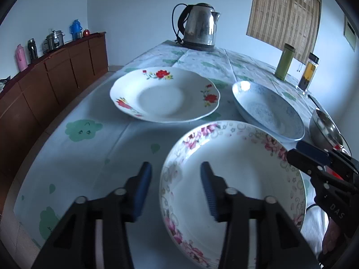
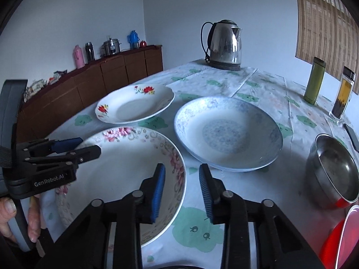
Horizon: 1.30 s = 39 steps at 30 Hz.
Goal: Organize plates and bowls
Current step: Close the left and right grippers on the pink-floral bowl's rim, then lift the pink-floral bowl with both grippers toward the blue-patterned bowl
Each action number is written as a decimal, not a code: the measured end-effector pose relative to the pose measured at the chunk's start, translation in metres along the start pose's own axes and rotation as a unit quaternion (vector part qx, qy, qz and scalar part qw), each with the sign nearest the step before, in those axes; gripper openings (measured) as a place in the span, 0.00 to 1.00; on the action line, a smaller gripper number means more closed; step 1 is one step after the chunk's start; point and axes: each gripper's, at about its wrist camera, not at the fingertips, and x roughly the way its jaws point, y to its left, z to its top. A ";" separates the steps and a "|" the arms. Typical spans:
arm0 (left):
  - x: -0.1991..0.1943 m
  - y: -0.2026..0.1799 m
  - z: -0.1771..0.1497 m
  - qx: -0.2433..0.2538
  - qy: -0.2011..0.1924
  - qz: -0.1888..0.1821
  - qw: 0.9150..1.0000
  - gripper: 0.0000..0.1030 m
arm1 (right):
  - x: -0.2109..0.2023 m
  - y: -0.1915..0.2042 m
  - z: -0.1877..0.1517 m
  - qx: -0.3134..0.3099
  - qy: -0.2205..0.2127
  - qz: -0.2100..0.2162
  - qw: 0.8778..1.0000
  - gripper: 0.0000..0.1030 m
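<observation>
A pink-flowered plate lies nearest on the table. A red-flowered plate lies behind it to the left, a blue-patterned plate to the right. A steel bowl stands at the far right. My left gripper is open, its fingers astride the pink plate's left rim; it also shows in the right wrist view. My right gripper is open astride the pink plate's right rim; it also shows in the left wrist view.
A steel kettle stands at the table's far end. A green flask and a clear jar stand at the right edge. A red container is near right. A wooden sideboard runs along the left.
</observation>
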 end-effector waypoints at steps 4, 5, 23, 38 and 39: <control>0.003 0.000 -0.003 0.001 0.007 -0.005 1.000 0.30 | 0.005 0.002 -0.001 -0.006 0.012 0.003 1.000 0.26; 0.004 0.000 -0.003 0.001 0.009 -0.005 1.000 0.29 | 0.007 0.002 -0.001 -0.007 0.015 0.005 1.000 0.25; 0.005 0.003 -0.005 -0.002 0.011 -0.004 1.000 0.26 | 0.021 -0.001 -0.007 -0.011 0.046 0.012 0.999 0.17; -0.005 -0.011 -0.001 0.019 -0.022 0.014 0.999 0.25 | 0.016 -0.010 -0.005 0.014 0.030 0.020 0.999 0.14; -0.006 -0.012 0.001 0.021 -0.025 0.014 0.999 0.25 | 0.015 -0.011 -0.004 0.017 0.029 0.021 0.999 0.14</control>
